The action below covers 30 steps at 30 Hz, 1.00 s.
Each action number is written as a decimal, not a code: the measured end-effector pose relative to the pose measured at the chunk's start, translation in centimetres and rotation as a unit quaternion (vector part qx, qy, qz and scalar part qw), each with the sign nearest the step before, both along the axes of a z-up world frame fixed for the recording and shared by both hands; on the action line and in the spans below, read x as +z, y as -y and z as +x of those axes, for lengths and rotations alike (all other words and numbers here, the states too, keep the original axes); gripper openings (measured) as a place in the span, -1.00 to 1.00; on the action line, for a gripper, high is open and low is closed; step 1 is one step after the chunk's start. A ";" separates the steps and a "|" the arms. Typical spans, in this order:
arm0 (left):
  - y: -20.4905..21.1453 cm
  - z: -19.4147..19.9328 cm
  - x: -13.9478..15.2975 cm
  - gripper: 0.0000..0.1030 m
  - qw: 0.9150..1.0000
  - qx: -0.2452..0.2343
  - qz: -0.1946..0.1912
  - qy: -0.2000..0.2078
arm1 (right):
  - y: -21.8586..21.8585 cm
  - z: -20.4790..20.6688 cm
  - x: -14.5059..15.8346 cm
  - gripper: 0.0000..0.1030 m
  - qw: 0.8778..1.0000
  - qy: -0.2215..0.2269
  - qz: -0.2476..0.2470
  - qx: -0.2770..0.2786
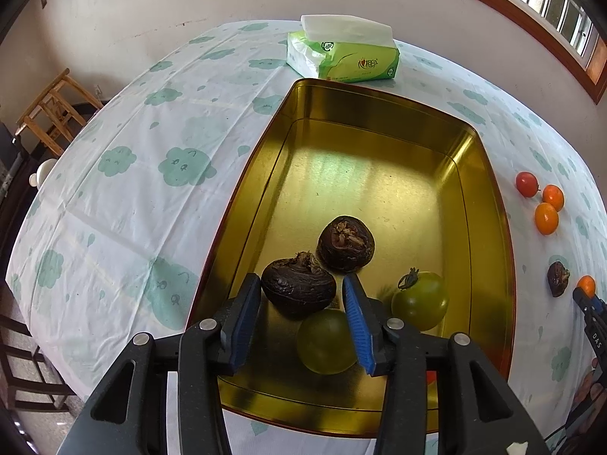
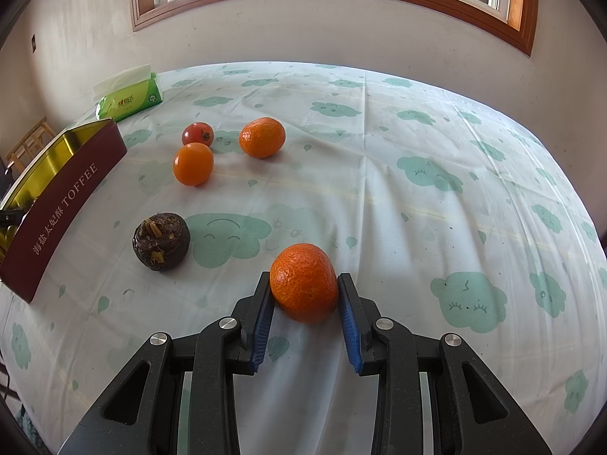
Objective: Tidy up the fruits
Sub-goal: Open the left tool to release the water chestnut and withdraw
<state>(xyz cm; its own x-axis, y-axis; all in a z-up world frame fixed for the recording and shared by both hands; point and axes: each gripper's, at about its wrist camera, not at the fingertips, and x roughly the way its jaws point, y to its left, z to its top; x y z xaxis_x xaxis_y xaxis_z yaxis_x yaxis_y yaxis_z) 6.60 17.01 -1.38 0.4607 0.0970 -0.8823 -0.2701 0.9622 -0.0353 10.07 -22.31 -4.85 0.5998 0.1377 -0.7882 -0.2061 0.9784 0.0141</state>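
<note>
My left gripper (image 1: 301, 284) hangs open over the near end of the gold tin (image 1: 489, 189), and a dark brown water chestnut (image 1: 297, 290) lies between its blue pads, resting on the tin's contents. A second chestnut (image 1: 346, 242) and two green tomatoes (image 1: 419, 299) (image 1: 326, 341) also lie in the tin. Low over the tablecloth, my right gripper (image 2: 303, 280) is shut on an orange mandarin (image 2: 303, 282). Loose on the cloth are a third chestnut (image 2: 161, 240), two more mandarins (image 2: 193, 163) (image 2: 262, 137) and a red tomato (image 2: 197, 134).
A green tissue pack (image 1: 341, 51) sits beyond the tin near the wall. The tin's dark red side (image 2: 64, 204) stands left of the loose fruit. A wooden chair (image 1: 53, 110) is off the table's left edge. Bare cloth stretches to the right of the mandarins.
</note>
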 end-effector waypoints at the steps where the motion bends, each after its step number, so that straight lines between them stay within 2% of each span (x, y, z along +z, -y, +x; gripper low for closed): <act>1: 0.0 -0.1 0.0 -0.19 1.000 -0.001 0.000 0.001 | 0.1 0.0 0.0 -0.33 1.000 0.000 0.000 0.000; 17: 1.7 -1.1 3.2 -0.11 0.999 -0.020 0.006 0.039 | 0.0 0.0 0.0 -0.33 1.000 0.000 -0.001 0.000; 30: 2.4 -1.7 3.3 -0.08 0.999 -0.027 0.009 0.042 | 0.0 0.0 0.0 -0.33 1.000 -0.001 -0.002 0.000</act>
